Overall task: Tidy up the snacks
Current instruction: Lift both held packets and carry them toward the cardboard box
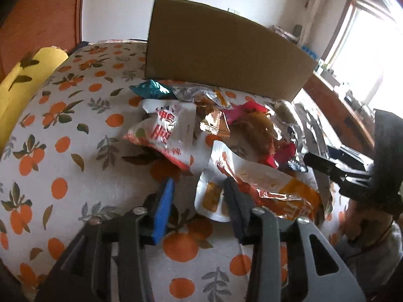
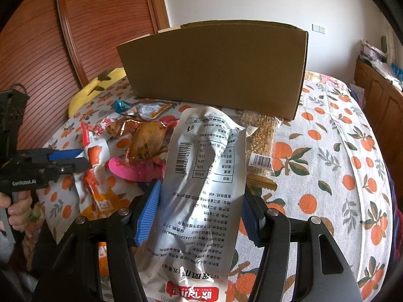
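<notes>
1. a silver foil snack packet with a barcode and printed text [image 2: 204,188] is seen clamped lengthwise in the right claw [image 2: 201,209], one blue ribbed pad [image 2: 148,214] pressed to each side; its far end is held up above the pile of snacks.
2. the left claw [image 1: 199,201] is held with its two pads apart, nothing between them; its right finger [image 1: 236,203] lies over the near edge of a white and orange snack pouch [image 1: 252,188], though contact cannot be told.
3. a loose heap of snack packets [image 1: 201,130] is spread on an orange-fruit patterned bed cover [image 1: 63,151], just near of a tall brown cardboard box [image 1: 221,55].
4. in the heap, a white packet with red lettering [image 1: 168,130] is found at the left, a teal wrapper [image 1: 151,89] at the far left beside the box, and a crumpled magenta wrapper [image 2: 136,170] toward the middle.
5. a clear bag of golden grain bars with a barcode label [image 2: 262,148] lies to the right of the silver packet, just near of the box's right corner.
6. a yellow cushion [image 1: 27,80] rests at the far left edge of the bed.
7. in the right wrist view the left claw [image 2: 83,159] is seen at the left edge, over the orange and white pouches.
</notes>
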`<action>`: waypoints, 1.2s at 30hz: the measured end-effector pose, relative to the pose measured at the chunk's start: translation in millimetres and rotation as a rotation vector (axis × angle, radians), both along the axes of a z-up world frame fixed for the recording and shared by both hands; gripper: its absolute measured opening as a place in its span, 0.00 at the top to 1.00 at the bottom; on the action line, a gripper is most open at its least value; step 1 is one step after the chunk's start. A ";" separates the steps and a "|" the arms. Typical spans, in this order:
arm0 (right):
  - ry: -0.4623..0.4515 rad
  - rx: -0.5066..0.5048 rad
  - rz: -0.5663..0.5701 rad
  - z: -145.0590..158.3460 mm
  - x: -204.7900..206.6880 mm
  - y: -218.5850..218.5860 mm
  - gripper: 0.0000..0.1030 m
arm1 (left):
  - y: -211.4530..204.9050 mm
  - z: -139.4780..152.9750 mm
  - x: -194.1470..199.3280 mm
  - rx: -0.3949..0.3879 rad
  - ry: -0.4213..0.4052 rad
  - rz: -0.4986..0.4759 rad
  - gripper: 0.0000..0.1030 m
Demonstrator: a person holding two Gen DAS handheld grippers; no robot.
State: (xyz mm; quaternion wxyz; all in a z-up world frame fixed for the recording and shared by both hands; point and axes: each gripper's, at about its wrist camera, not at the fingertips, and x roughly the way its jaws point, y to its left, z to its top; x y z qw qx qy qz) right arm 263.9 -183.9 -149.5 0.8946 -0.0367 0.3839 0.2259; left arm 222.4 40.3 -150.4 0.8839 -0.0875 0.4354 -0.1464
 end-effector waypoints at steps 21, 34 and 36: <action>-0.045 0.021 -0.020 18.4 -12.0 -5.3 0.47 | -17.4 85.1 -31.2 0.071 -0.270 -0.038 1.00; -0.160 0.048 -0.026 70.7 -17.6 -8.2 0.48 | -31.0 128.0 -23.5 0.103 -0.401 -0.087 1.00; -0.172 0.050 -0.025 77.1 -16.7 -8.5 0.48 | -33.8 133.7 -22.3 0.114 -0.414 -0.094 1.00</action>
